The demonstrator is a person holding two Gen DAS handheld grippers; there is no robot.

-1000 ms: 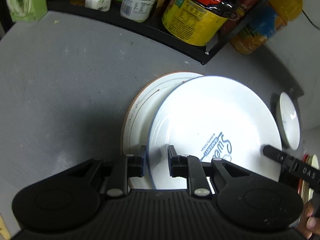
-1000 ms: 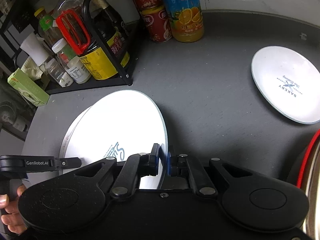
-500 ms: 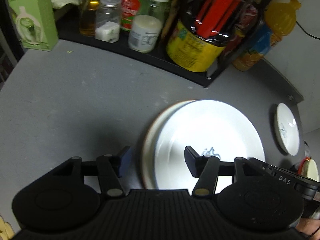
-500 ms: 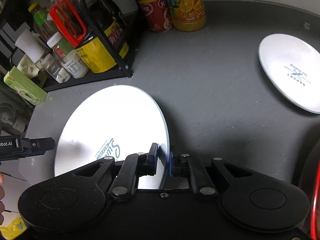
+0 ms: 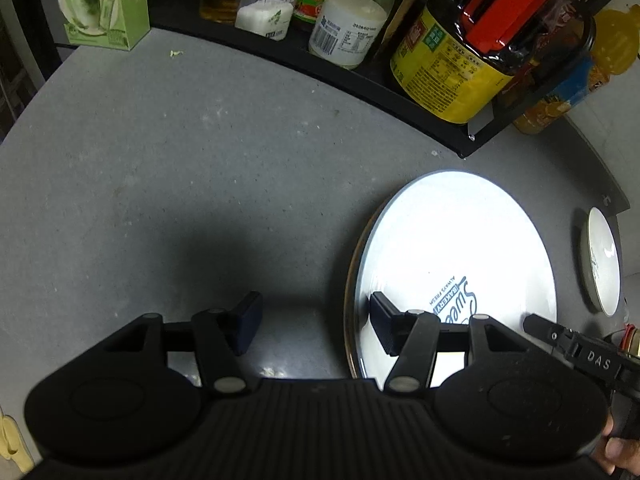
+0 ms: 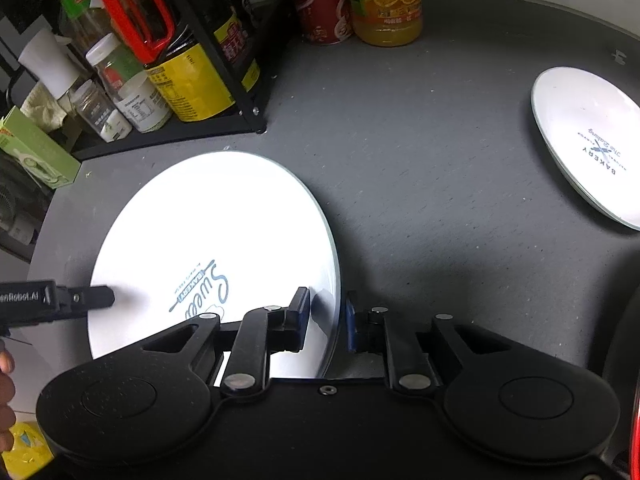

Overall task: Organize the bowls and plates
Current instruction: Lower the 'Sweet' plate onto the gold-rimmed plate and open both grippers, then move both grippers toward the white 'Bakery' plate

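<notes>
A large white plate with blue "Sweet Bakery" print [image 5: 460,248] [image 6: 216,232] lies flat on a brown-rimmed plate [image 5: 352,280], of which only the left edge shows. My left gripper [image 5: 316,326] is open wide beside the stack's left edge, and its right finger hangs over the rim. My right gripper [image 6: 326,316] straddles the top plate's right rim. Its fingers stand slightly apart, with a gap on each side of the rim. A smaller white "Bakery" plate [image 6: 592,152] [image 5: 602,260] lies alone to the right.
A black rack [image 5: 400,92] with sauce bottles and jars runs along the back. A green box [image 5: 100,0] stands at the far left, and a red can [image 6: 320,4] and an orange juice bottle [image 6: 386,0] beyond the rack. A red-rimmed object [image 6: 634,420] sits at the right edge.
My left gripper has let go of the top plate, opened wide and drawn back to the left. The plate now lies squarely on the lower one. My right fingers have spread apart.
</notes>
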